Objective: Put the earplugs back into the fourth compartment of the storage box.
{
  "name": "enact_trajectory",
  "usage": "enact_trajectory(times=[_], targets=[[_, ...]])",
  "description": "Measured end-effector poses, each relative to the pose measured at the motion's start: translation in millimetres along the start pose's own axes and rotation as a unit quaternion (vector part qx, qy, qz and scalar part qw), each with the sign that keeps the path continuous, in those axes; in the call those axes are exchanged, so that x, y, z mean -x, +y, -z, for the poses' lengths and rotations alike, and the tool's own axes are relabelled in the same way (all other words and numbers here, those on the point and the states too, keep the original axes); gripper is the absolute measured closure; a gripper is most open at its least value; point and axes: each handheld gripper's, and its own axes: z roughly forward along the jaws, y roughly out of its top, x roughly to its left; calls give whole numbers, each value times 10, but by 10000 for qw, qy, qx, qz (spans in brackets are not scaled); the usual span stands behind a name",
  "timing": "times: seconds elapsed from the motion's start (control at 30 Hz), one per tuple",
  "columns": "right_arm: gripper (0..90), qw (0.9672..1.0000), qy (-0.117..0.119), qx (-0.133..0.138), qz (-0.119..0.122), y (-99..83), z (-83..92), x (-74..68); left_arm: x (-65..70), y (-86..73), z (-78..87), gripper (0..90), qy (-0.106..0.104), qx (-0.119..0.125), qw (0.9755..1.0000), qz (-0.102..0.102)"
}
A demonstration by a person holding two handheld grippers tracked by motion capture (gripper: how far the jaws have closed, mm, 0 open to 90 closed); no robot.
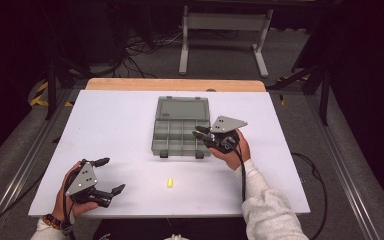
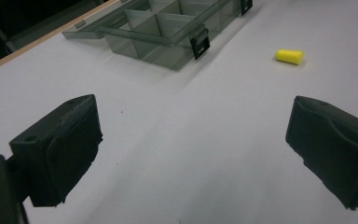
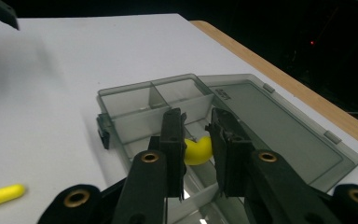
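Observation:
A grey see-through compartment box [image 1: 180,131] lies open at the table's middle, lid flat behind it. My right gripper [image 1: 198,133] hovers over the box's right front compartments, shut on a yellow foam earplug [image 3: 198,150] that is squeezed and bent between its pads. The box [image 3: 168,105] sits just beyond those jaws. A second yellow earplug [image 1: 170,183] lies on the white table in front of the box; it appears as the earplug [image 2: 289,56] and the earplug [image 3: 3,194] too. My left gripper [image 1: 111,175] rests low at the front left, open wide and empty.
The white table [image 1: 120,125] has a wooden strip [image 1: 175,84] along its far edge. The box's black latches [image 2: 200,42] face the front. Dark floor, cables and a white stand [image 1: 225,22] lie beyond the table.

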Motion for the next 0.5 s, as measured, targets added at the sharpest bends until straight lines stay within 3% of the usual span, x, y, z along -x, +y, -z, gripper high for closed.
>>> enact_trajectory(times=[0.5], targets=[[749, 9981, -398, -230, -414, -108, -164, 245, -6, -5, 7, 44, -3, 19, 10000, 33]])
